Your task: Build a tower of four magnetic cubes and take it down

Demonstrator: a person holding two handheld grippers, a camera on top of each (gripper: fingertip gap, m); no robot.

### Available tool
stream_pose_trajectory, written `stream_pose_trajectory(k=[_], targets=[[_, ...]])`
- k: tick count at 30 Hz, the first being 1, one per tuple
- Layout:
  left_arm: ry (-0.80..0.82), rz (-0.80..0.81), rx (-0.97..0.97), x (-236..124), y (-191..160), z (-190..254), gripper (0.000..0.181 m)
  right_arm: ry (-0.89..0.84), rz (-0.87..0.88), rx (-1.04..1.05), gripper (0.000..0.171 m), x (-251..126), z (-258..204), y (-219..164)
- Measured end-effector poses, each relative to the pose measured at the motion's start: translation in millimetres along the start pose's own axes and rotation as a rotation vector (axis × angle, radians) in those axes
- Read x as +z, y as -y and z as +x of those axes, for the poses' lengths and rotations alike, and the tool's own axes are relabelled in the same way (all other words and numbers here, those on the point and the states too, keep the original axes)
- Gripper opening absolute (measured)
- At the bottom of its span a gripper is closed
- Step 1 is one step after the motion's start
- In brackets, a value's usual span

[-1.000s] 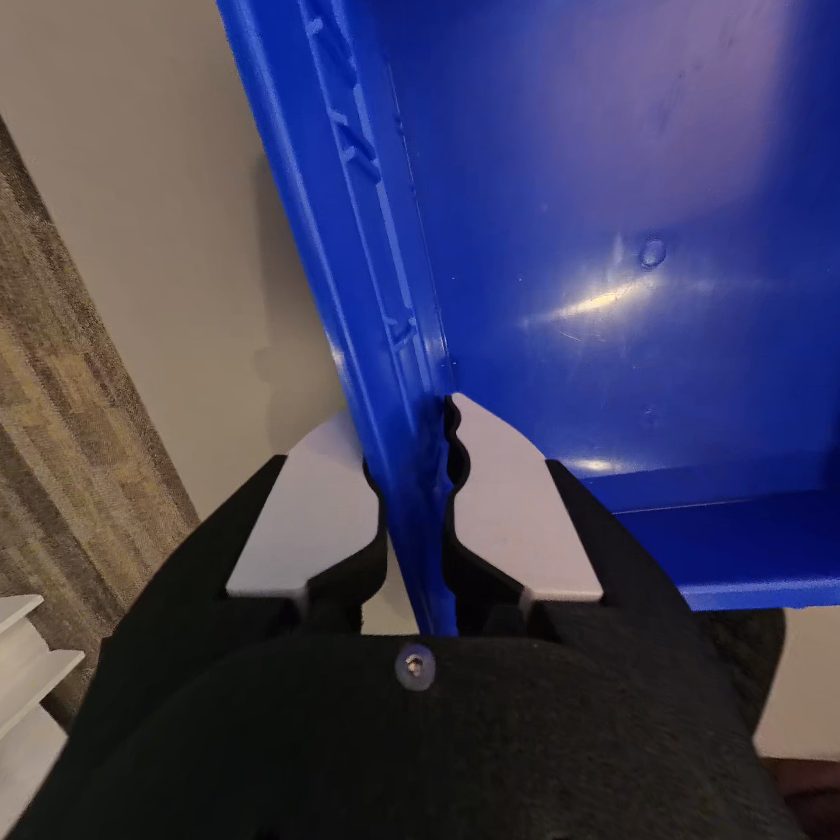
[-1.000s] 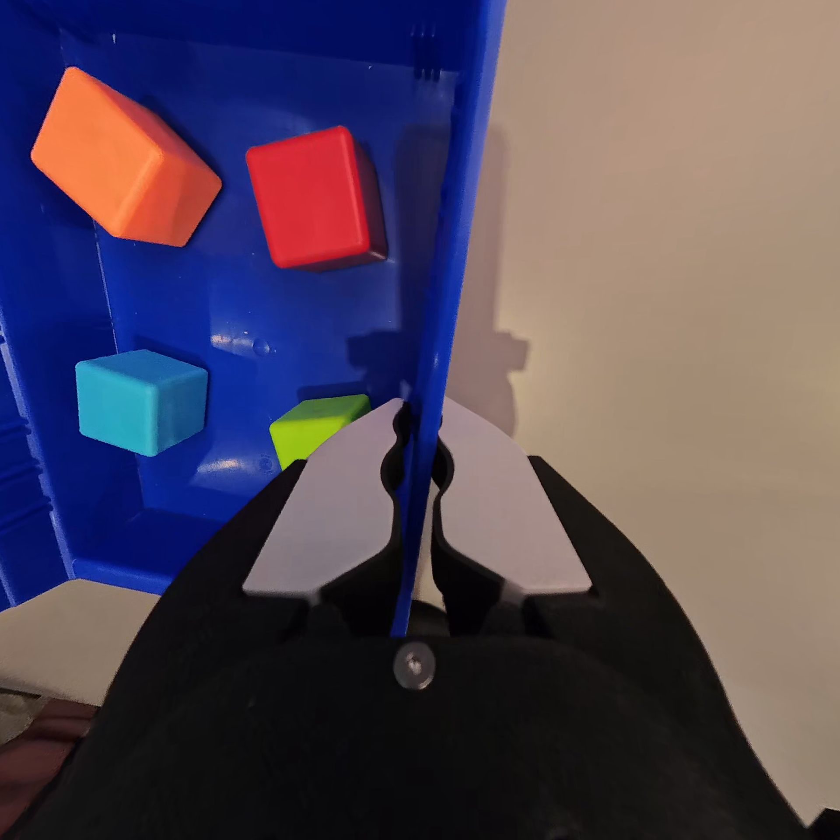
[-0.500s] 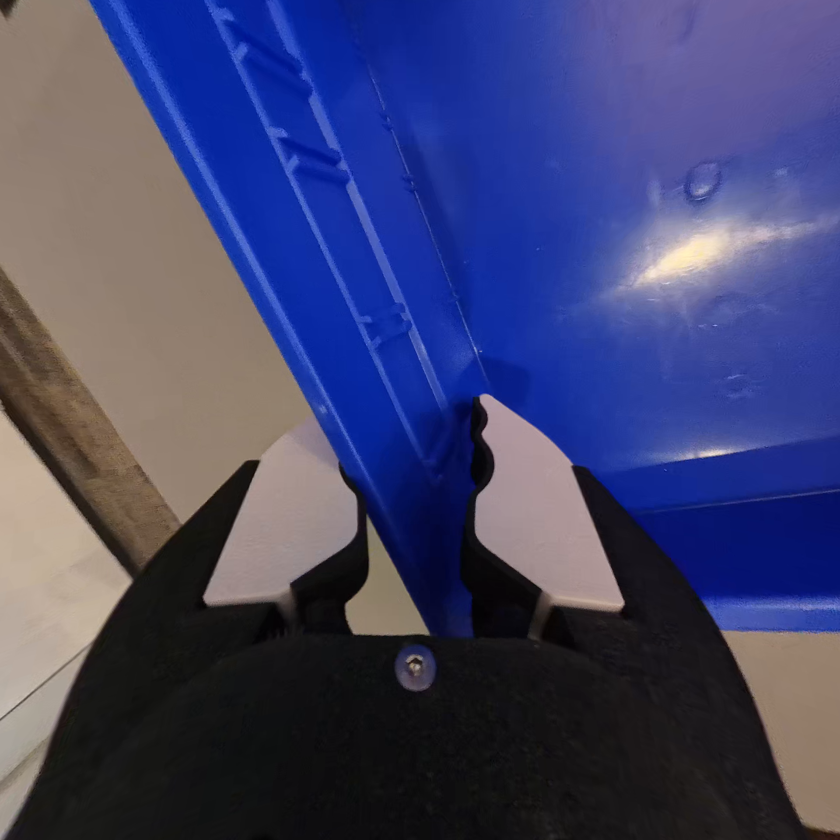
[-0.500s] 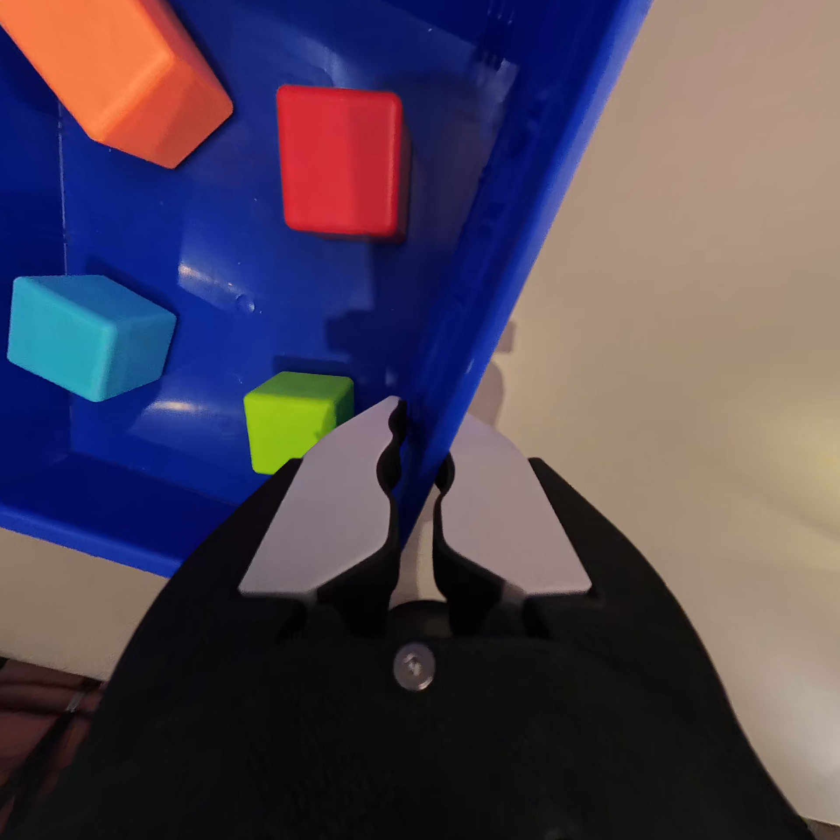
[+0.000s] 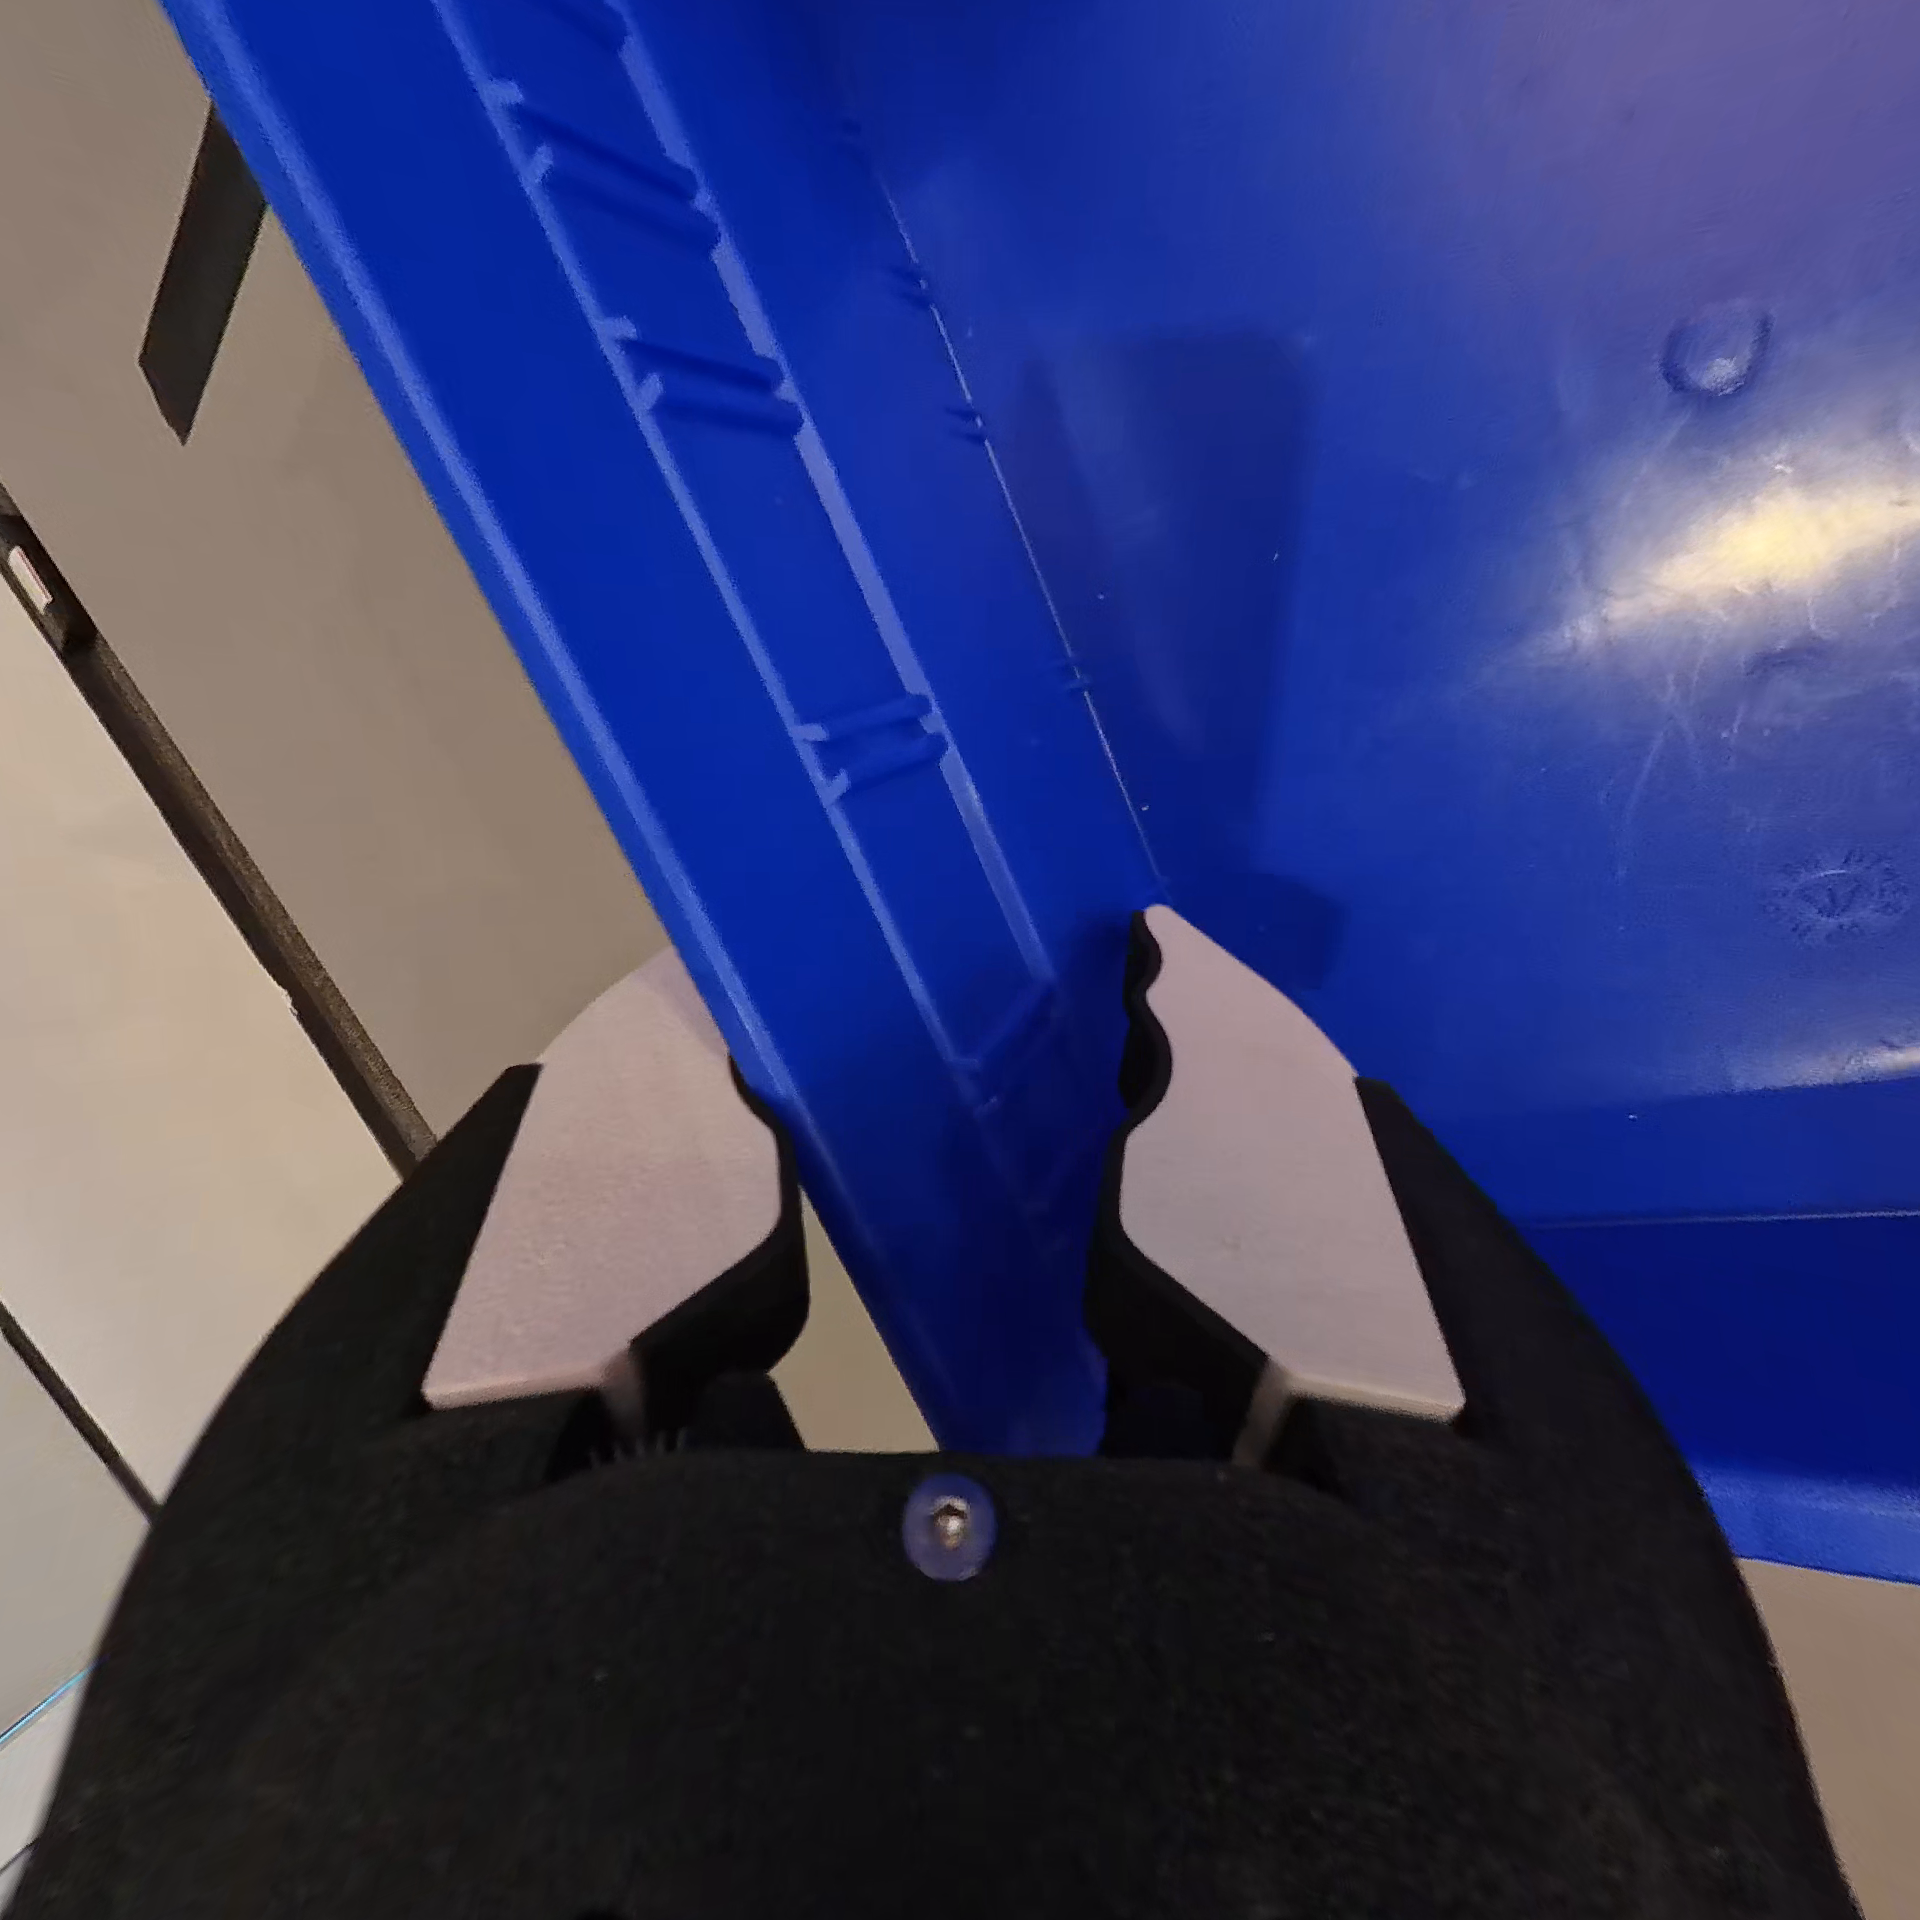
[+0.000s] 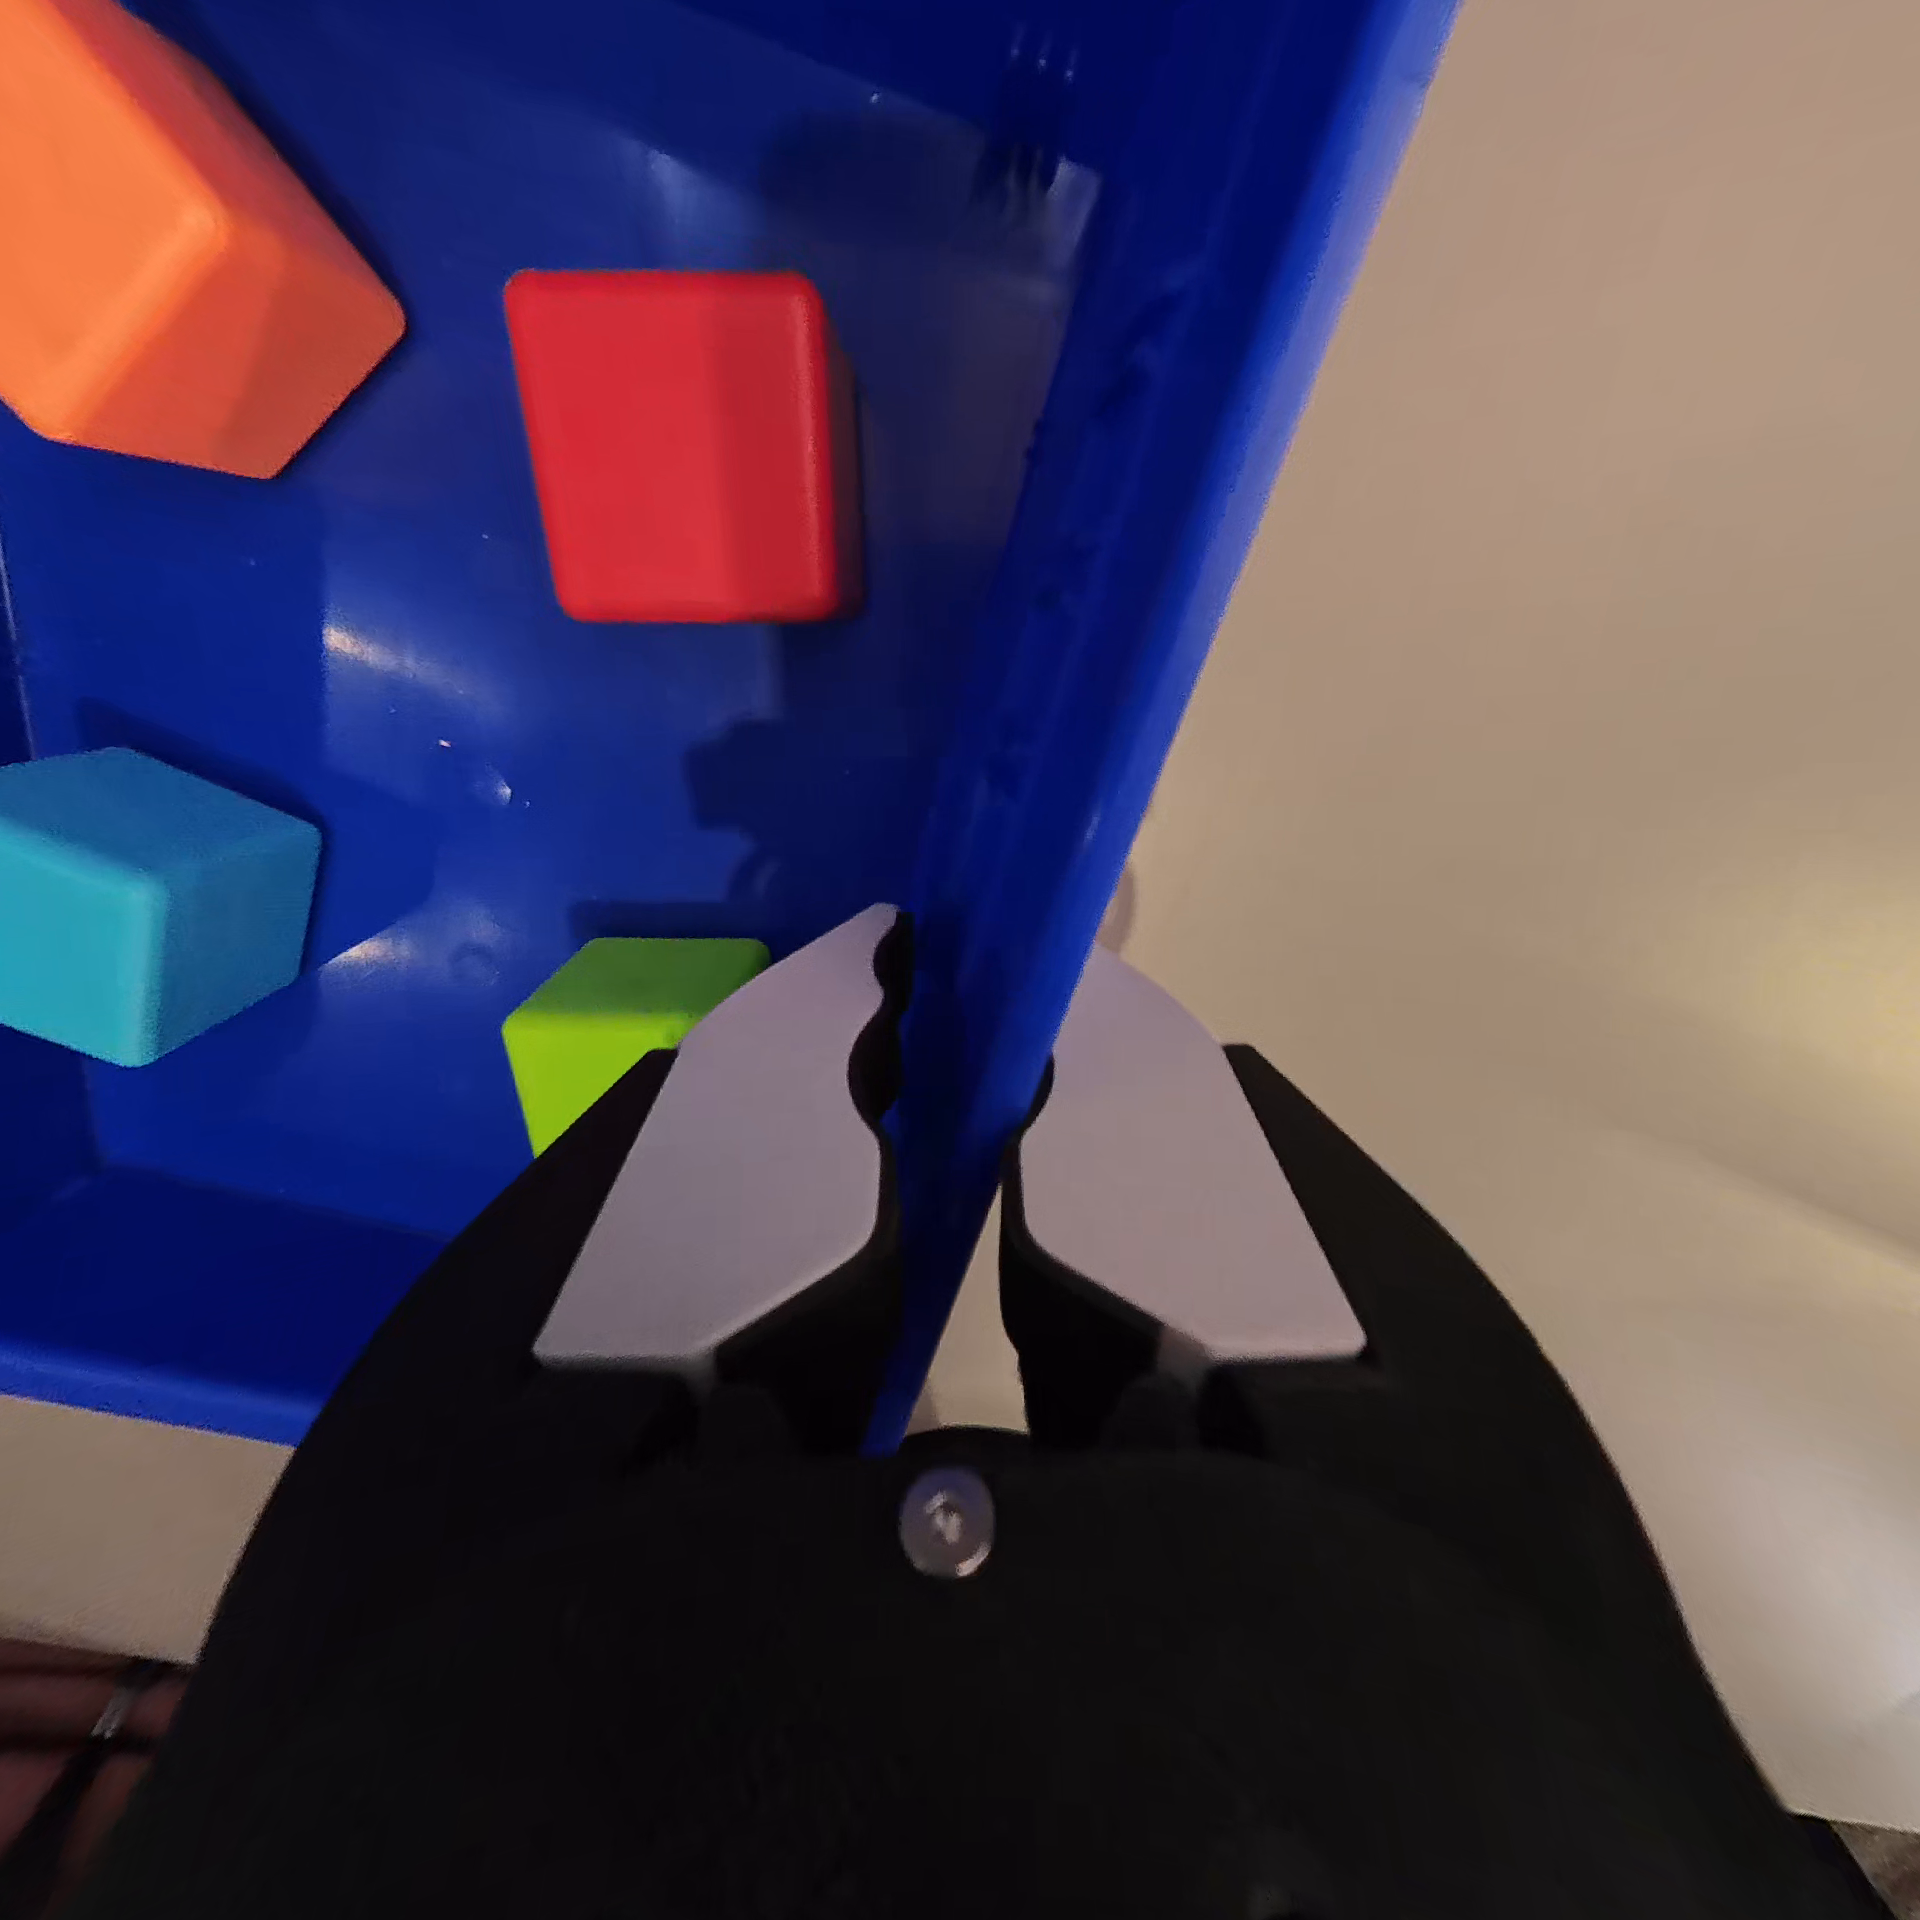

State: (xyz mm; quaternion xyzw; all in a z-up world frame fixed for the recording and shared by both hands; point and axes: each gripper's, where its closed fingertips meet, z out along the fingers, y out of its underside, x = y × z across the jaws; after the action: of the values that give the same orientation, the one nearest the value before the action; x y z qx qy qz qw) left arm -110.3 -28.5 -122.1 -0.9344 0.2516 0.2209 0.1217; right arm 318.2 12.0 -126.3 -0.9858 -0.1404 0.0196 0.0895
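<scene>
A blue plastic bin [image 5: 1455, 520] fills both views. My left gripper [image 5: 914, 956] is shut on its left wall [image 5: 779, 727], one finger outside and one inside. My right gripper [image 6: 987, 935] is shut on its right wall [image 6: 1091, 623] in the same way. Four cubes lie apart on the bin floor in the right wrist view: an orange cube [image 6: 156, 260] at far left, a red cube [image 6: 675, 447] near the right wall, a teal cube [image 6: 135, 904] at left, and a green cube [image 6: 603, 1029] partly hidden behind my right gripper's left finger. No cubes show in the left wrist view.
A beige table top [image 5: 312, 727] lies left of the bin and also shows to its right in the right wrist view [image 6: 1558, 623]. A dark bar [image 5: 208, 831] crosses it diagonally at far left, and a black strip [image 5: 197, 301] lies beyond it. Tip to tip, the grippers are about 45 cm apart.
The bin walls now slant more steeply in both views and the cubes look larger and nearer. Both pairs of jaws stand slightly wider on the walls. The carpet has left the left wrist view.
</scene>
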Motion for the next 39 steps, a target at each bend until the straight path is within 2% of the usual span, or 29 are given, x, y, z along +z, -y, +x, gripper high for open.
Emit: stream_pose_trajectory(k=[5,10,13,19,21,26,27,29,31,39], targets=[[-0.073,0.012,-0.018,-2.4,0.8,3.9,0.063,-0.022,0.000,0.007,0.018,0.3,2.0,0.2],[-0.096,0.119,0.005,-28.9,7.3,-6.4,0.066,-0.059,-0.002,-0.003,0.023,0.2,3.7,-0.3],[-0.060,0.256,-0.078,-57.4,14.0,-31.6,0.068,-0.082,0.000,-0.006,0.024,0.4,5.1,0.4],[0.148,0.656,-0.289,-130.7,31.6,-97.2,0.067,-0.070,0.013,0.004,0.024,0.5,5.5,0.8],[0.194,0.735,-0.339,-145.8,28.5,-112.7,0.067,-0.049,0.010,0.049,0.026,0.0,6.2,-1.0],[0.191,0.801,-0.399,-159.9,17.1,-132.1,0.066,-0.062,-0.039,0.040,0.028,5.8,3.9,-7.5],[0.196,0.815,-0.406,-162.7,15.3,-135.5,0.065,-0.049,-0.065,0.043,0.024,8.7,2.9,-10.2],[0.193,0.827,-0.412,-165.3,11.7,-140.1,0.064,0.064,-0.065,0.101,0.008,9.8,-6.0,-9.9],[0.175,0.816,-0.415,-163.3,8.2,-142.1,0.065,0.142,-0.070,0.146,0.007,9.7,-8.6,-11.0],[0.101,0.829,-0.397,-165.2,-0.4,-144.7,0.063,0.160,-0.160,0.129,0.007,8.5,6.1,-16.7]])
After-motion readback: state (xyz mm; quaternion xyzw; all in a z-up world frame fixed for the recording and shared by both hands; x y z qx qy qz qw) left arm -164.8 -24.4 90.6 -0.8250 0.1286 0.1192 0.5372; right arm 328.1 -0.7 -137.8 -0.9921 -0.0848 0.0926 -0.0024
